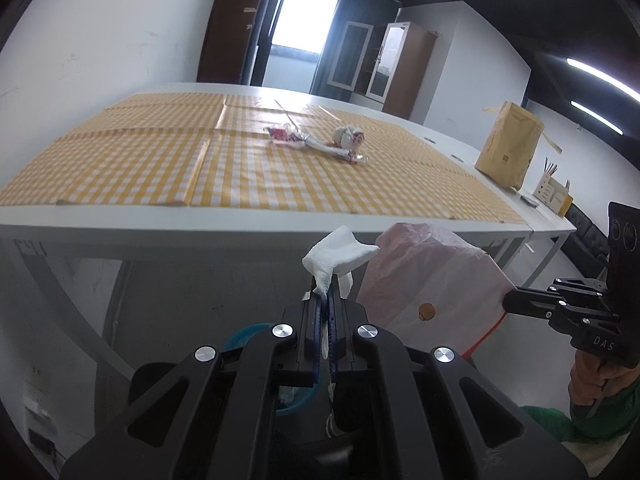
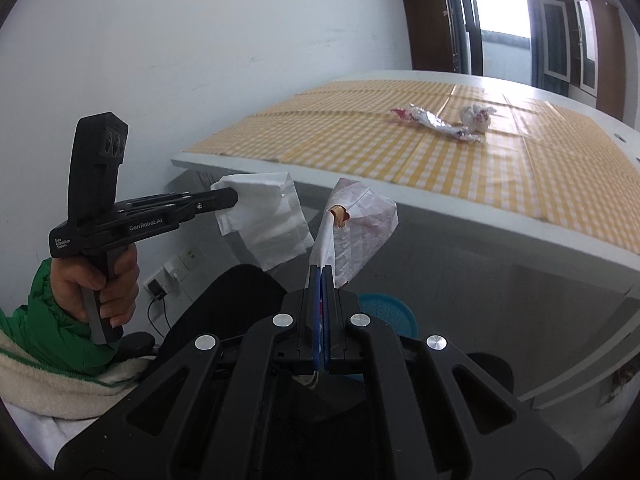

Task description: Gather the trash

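My left gripper (image 1: pixel 326 300) is shut on a white paper napkin (image 1: pixel 340 256), held below the table's front edge. From the right wrist view the left gripper (image 2: pixel 234 199) enters from the left with the napkin (image 2: pixel 264 216) hanging from it. My right gripper (image 2: pixel 322 270) is shut on a pink-and-white paper wrapper (image 2: pixel 360 216); it also shows at the right (image 1: pixel 506 304), the wrapper (image 1: pixel 424 280) beside the napkin. A blue bin (image 2: pixel 388 312) sits below both, partly hidden. On the yellow checked cloth (image 1: pixel 160 160) lie a foil wrapper (image 1: pixel 316 142) and a crumpled paper ball (image 1: pixel 350 136).
The white table's front edge (image 1: pixel 200 220) runs just beyond both grippers. A brown paper bag (image 1: pixel 508 144) and a box of pencils (image 1: pixel 554 192) stand at the table's right end. A hand in a green sleeve (image 2: pixel 60 320) holds the left gripper. A wall socket (image 2: pixel 176 268) is low on the left.
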### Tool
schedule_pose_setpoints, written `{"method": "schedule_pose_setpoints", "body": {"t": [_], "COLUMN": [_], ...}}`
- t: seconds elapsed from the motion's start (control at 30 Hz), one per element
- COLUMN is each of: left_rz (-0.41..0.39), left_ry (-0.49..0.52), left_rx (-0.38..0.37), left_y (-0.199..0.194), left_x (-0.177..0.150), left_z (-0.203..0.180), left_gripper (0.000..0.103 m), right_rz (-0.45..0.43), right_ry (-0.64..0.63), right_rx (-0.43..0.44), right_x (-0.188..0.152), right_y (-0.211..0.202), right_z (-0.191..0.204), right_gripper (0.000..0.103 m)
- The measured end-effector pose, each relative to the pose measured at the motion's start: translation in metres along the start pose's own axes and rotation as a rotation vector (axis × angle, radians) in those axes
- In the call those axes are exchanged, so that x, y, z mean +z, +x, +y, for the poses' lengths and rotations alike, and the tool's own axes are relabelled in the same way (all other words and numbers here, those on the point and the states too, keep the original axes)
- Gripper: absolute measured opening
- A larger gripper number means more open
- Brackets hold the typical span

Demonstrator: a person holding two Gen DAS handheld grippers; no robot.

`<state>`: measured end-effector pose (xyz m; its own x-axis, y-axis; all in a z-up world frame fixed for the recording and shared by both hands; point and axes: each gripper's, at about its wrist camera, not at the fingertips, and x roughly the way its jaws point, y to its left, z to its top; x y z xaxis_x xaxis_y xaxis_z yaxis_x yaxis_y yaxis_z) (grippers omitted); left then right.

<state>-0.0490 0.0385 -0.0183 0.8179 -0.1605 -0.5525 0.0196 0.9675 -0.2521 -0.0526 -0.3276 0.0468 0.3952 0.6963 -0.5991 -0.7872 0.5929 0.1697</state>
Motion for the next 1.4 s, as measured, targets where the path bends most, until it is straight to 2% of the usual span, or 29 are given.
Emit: {"method": "schedule_pose_setpoints", "body": {"t": [0.93,1.03,1.23,1.4], "left_rz": [0.193,0.209,0.263,0.362], "left_ry": [-0.107,-0.131,-0.183,-0.232], "left_rx": [0.027,-0.002,-0.024,0.014], "left_y": [0.085,0.094,0.118,0.151], "left_x": [-0.046,-0.052,-0.063,-0.079], "left_z": [0.043,0.051,0.068,0.086], "left_gripper": [0.002,0.002,0.002,0.002], "right_rz": [0.201,0.224,0.282,0.331], "right_ry": [0.082,0.090,0.095,0.106], "right_rx": [-0.049,-0.055,-0.078,-0.088], "right_x": [-0.043,-0.048,-0.058,-0.069], "right_y": [0.115,0.129,0.163,0.194], "right_z": [-0.030,-0.035,-0.045,-0.054], "right_gripper": [0.000,0.000,0.000,0.000]}}
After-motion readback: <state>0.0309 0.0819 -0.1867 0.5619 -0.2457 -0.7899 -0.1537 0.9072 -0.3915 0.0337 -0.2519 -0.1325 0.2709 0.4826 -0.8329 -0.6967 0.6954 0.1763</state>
